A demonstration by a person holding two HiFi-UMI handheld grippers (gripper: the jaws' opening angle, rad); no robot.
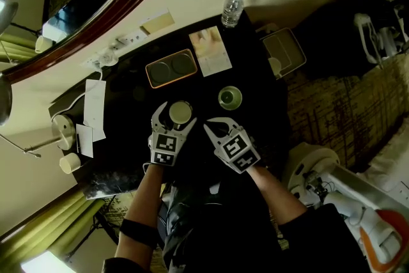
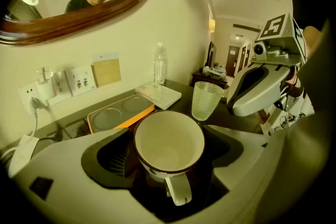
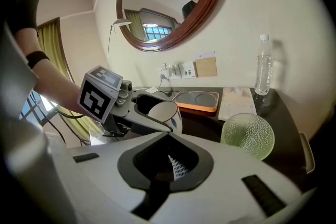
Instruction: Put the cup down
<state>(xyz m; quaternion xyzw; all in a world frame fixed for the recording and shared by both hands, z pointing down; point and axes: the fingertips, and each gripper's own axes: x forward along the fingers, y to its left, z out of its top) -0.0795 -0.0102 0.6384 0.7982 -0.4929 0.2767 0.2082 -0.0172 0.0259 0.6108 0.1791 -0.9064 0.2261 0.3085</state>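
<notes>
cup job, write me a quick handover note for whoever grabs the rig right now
The left hand-held gripper is open, its jaws standing round the cup with gaps showing and no pad pressing.
The right hand-held gripper is shut and empty, beside the left one.
The cup is upright, handle toward the person, apparently resting on the dark table near the green glass.
Done: the cup seems put down and let go.
Left: back the left hand-held gripper off without knocking the cup.
</notes>
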